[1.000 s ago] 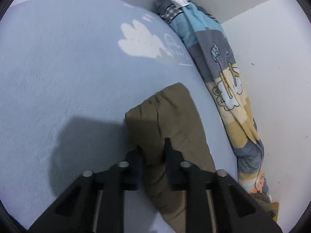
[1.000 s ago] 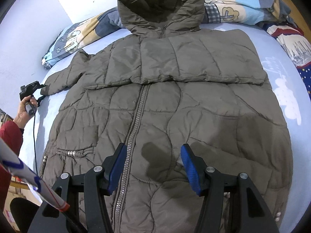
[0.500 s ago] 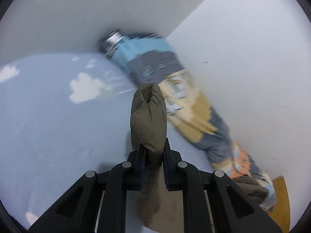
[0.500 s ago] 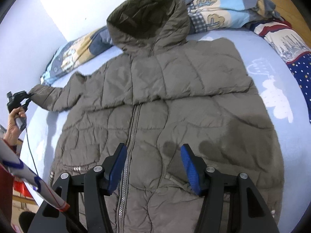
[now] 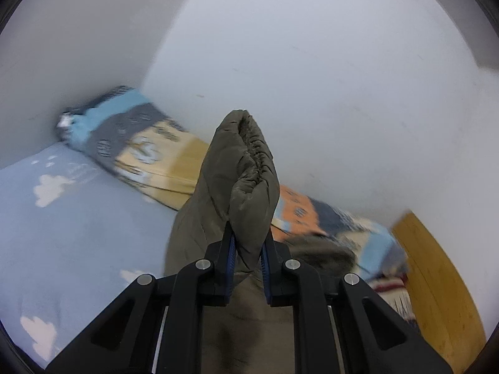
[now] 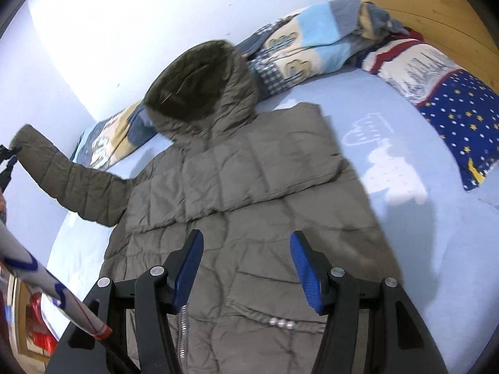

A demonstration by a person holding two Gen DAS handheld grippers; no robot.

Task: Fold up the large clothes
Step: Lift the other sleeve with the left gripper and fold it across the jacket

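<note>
An olive padded coat (image 6: 249,205) lies front up on the bed (image 6: 405,227), zipper running toward the camera and hood (image 6: 199,87) resting against the rolled cartoon blanket (image 6: 299,50) by the wall. Laying it flat like this gives a broad base onto which the sleeves can be turned.

The left tongs (image 5: 248,243) are clamped on the cuff end of the sleeve (image 5: 246,180), whose gathered elastic opening stands up above the blue pads. In the right wrist view the same sleeve (image 6: 71,180) is raised clear of the sheet at the coat's far edge, held by its tip so that the whole length hangs free and can, judging from the task, swing across the chest in one piece.

The right tongs (image 6: 246,265) are spread wide with nothing between them, poised above the lower front panel near the zipper (image 6: 184,327). That position seems meant to pin or steady the body while the sleeve comes over. The other side of the coat already shows a straight edge with no sleeve sticking out, so it is probably folded in. A starry pillow (image 6: 449,109) sits well apart at the headboard side.
</note>
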